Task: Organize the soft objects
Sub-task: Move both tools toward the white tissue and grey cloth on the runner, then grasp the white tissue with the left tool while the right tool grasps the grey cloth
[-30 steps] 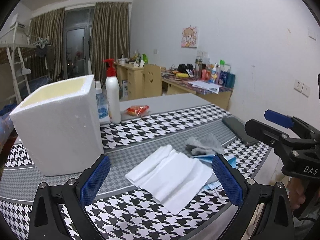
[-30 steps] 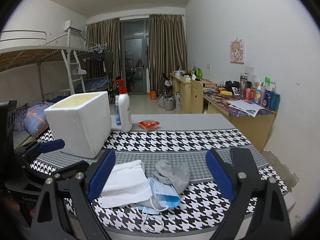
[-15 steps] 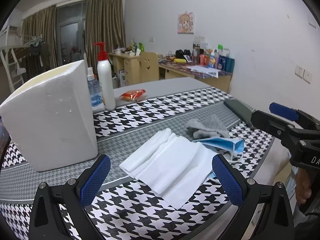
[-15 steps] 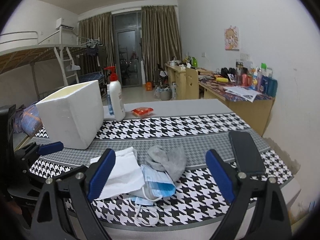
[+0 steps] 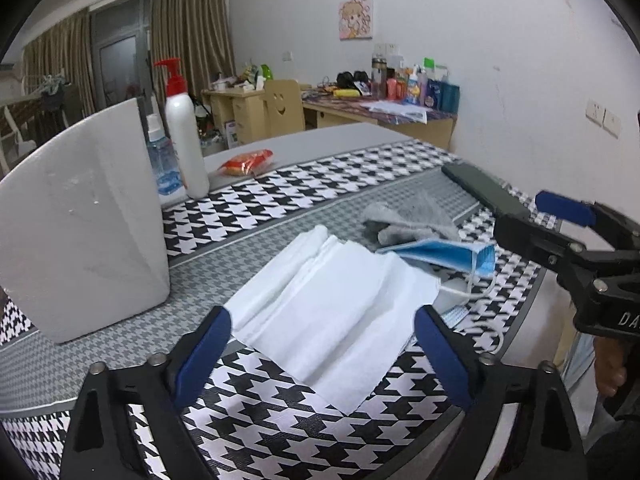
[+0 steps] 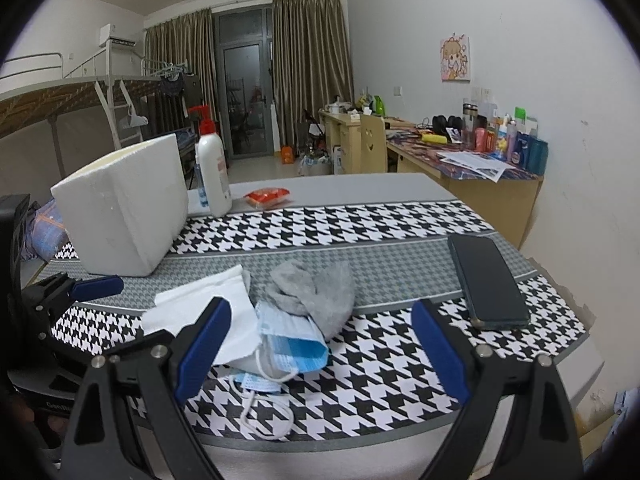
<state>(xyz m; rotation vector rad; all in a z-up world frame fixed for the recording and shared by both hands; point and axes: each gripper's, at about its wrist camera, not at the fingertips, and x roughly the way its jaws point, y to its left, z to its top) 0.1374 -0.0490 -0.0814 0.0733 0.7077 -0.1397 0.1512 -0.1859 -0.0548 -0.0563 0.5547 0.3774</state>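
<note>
Both grippers were spread wide and held nothing. The left gripper hung low over the near edge of the white cloth, jaws straddling it, probably lined up for a pinch. The cloth lay flat on the table just right of the foam box, the likely bin. A blue mask lay touching the cloth's right edge, with a grey sock just behind the mask. The right gripper waited over the mask, apart from it.
</note>
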